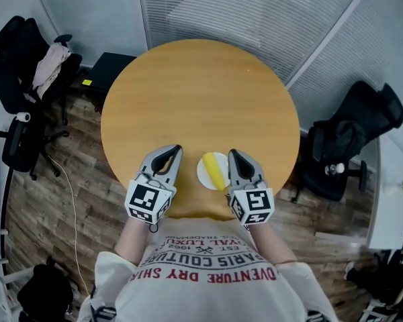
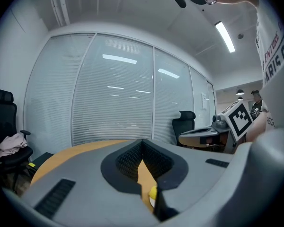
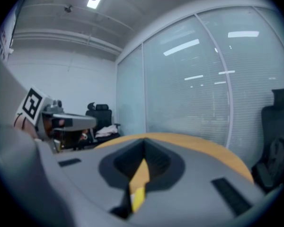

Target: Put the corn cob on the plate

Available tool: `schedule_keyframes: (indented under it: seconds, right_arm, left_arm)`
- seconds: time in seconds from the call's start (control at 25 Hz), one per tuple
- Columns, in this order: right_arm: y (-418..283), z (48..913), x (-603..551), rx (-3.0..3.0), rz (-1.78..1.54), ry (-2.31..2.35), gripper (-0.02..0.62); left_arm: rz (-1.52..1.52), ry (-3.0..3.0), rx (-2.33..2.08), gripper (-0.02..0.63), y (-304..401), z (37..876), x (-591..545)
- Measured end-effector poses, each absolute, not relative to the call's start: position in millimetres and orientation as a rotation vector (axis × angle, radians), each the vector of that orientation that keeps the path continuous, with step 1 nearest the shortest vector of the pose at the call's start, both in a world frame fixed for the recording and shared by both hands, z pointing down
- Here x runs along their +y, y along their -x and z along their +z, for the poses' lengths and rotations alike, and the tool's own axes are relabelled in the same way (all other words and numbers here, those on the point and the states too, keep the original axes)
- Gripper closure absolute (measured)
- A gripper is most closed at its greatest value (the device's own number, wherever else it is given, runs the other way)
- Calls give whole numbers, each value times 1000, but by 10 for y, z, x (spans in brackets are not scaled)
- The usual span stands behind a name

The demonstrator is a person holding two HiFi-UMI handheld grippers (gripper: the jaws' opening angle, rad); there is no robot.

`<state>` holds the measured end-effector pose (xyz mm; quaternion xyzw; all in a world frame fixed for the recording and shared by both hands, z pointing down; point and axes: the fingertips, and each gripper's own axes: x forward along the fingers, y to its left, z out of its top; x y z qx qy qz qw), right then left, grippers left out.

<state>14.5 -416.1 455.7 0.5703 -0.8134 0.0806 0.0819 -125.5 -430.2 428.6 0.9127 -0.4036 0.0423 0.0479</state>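
Observation:
A yellow corn cob [image 1: 215, 171] lies on a small white plate [image 1: 204, 174] near the front edge of the round wooden table [image 1: 188, 92]. My left gripper [image 1: 176, 149] hovers just left of the plate, jaws together, holding nothing. My right gripper [image 1: 233, 153] hovers just right of the plate, also shut and empty. In the left gripper view a bit of the corn cob [image 2: 153, 193] shows below the closed jaws of the left gripper [image 2: 143, 143]. Through the gap under the tips of the right gripper [image 3: 144, 143], the right gripper view shows the corn cob [image 3: 137, 200].
Black office chairs stand on the wood floor at the left [image 1: 20, 66] and right [image 1: 349, 146] of the table. A black box [image 1: 111, 69] sits on the floor at the back left. A glass wall with blinds [image 1: 255, 12] runs behind the table.

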Motion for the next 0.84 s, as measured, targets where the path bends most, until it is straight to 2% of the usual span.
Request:
schedule_keyframes:
  seconds: [0.84]
  right_arm:
    - [-56, 4554, -4251, -2452, 221, -1716, 566]
  left_arm:
    - [106, -2777, -1251, 572, 1338, 4278, -4409]
